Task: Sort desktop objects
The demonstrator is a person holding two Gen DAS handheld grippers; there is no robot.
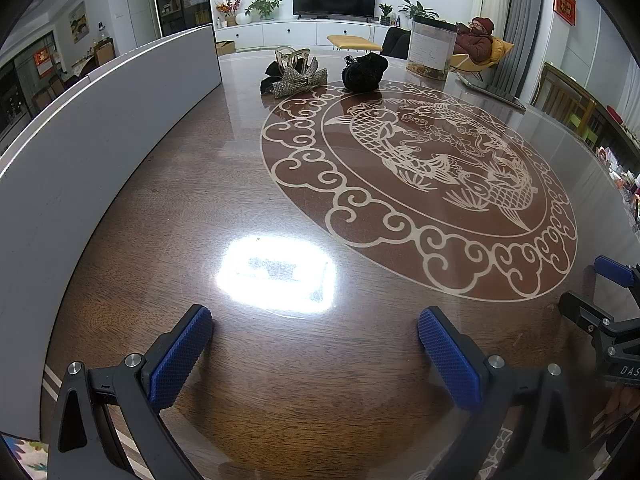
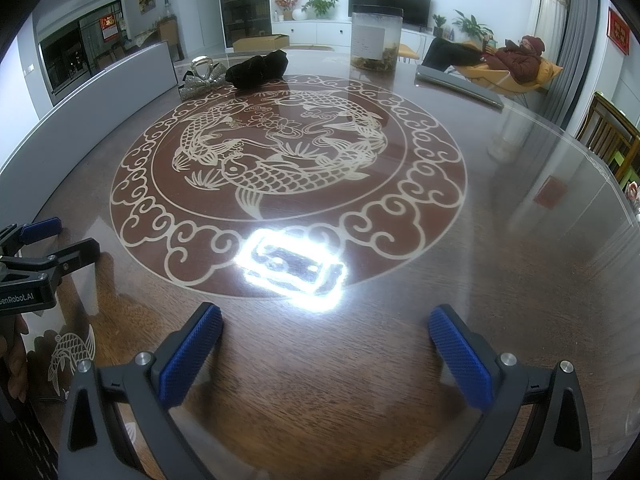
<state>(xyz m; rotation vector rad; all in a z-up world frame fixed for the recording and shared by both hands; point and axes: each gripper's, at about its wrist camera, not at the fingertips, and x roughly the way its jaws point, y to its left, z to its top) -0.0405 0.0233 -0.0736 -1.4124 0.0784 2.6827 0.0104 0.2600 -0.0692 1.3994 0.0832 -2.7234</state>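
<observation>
A sparkly silver bow hair clip (image 1: 298, 76) (image 2: 200, 78) lies at the far side of the glass-topped table, with a clear claw clip (image 1: 291, 57) (image 2: 203, 67) behind it. To its right sits a black velvet scrunchie (image 1: 365, 71) (image 2: 257, 68). My left gripper (image 1: 315, 354) hovers open over the near table edge, far from these items, with nothing between its blue pads. My right gripper (image 2: 325, 354) is also open and empty, low over the near edge. Each gripper shows at the side of the other's view (image 1: 600, 300) (image 2: 44, 244).
A long white-grey box (image 1: 100, 128) (image 2: 100, 92) runs along the table's left side. A clear canister (image 1: 432, 46) (image 2: 375, 38) with dried contents stands at the far edge, a flat grey laptop-like slab (image 2: 460, 86) to its right. A person sits in a chair beyond the table (image 2: 516, 60).
</observation>
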